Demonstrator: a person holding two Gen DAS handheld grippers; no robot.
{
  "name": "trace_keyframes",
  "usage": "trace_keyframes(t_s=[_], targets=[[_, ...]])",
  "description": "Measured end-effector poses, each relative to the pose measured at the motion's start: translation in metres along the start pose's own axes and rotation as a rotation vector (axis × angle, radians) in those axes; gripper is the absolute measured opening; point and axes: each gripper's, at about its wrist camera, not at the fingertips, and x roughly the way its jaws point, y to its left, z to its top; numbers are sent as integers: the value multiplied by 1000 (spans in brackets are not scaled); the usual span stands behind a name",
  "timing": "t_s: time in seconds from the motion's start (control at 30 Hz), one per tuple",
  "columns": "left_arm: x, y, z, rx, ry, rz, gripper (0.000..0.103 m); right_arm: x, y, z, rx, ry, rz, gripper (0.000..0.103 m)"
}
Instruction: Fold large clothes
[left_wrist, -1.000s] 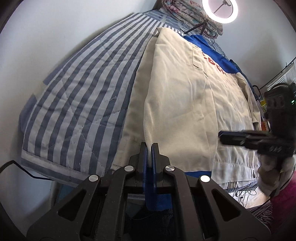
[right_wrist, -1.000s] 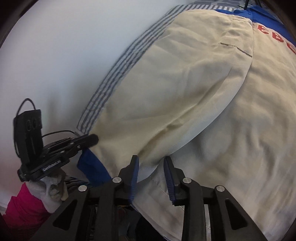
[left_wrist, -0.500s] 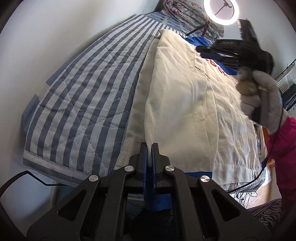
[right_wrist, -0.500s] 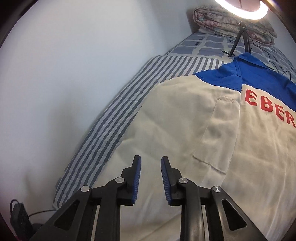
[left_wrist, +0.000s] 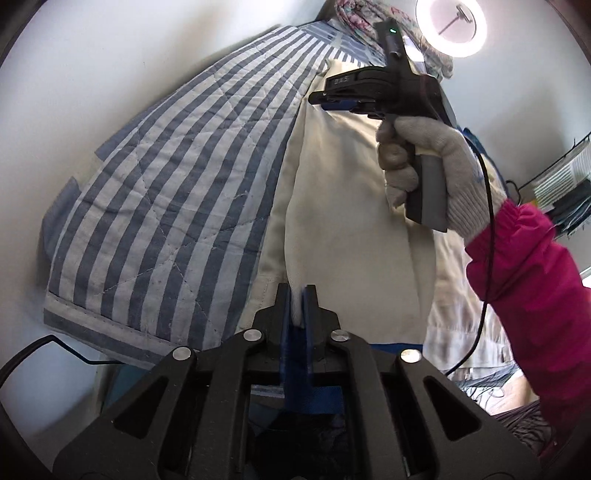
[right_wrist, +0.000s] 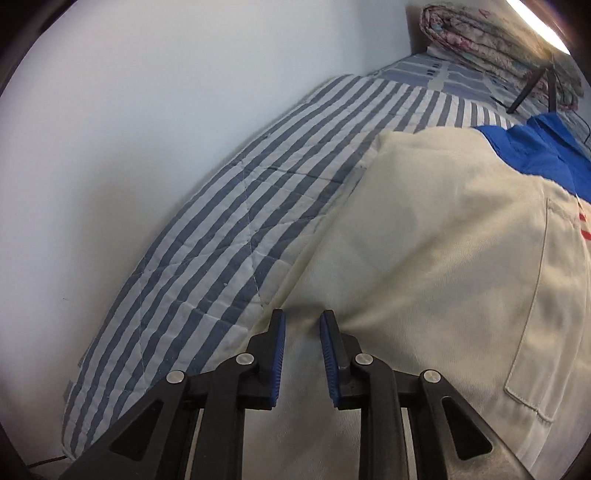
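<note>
- Left tongs (left_wrist: 296, 306) have the near edge of the big cream cloth jacket with a blue top part (left_wrist: 354, 229) between their blue pads. The jaws are opening, so the hold is letting go.
- Right tongs (right_wrist: 303, 332) are partly open with nothing pinched. They hang over the jacket's side edge, and cream cloth shows in the gap.
- That jacket lies flat on the blue and white striped quilt (left_wrist: 166, 184) on the bed, next to the wall.
- What could go wrong: the near edge may slip out too soon and the fold may flop open.
- The right tongs may grab only the top layer, or pinch the quilt too, because both lie close together there.
- Count: two tongs, one gloved hand (left_wrist: 424, 166) in sight with a pink sleeve (left_wrist: 524, 295), one jacket, one quilt, one round ring lamp (left_wrist: 451, 27), one rolled flowery blanket (right_wrist: 491, 40).
</note>
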Motion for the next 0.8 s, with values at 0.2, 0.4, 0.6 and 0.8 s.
trace_keyframes(t_s=[0.2, 0.4, 0.6, 0.8], targets=[[-14, 10, 2, -33, -45, -44, 53, -68, -15, -30, 10, -34, 118, 20], [5, 28, 4, -110, 37, -108, 53, -106, -16, -102, -12, 19, 173, 21], [20, 47, 3, -209, 88, -127, 53, -91, 4, -149, -55, 72, 168, 25], [16, 43, 5, -170, 68, -108, 45, -81, 32, -165, -185, 63, 68, 25]])
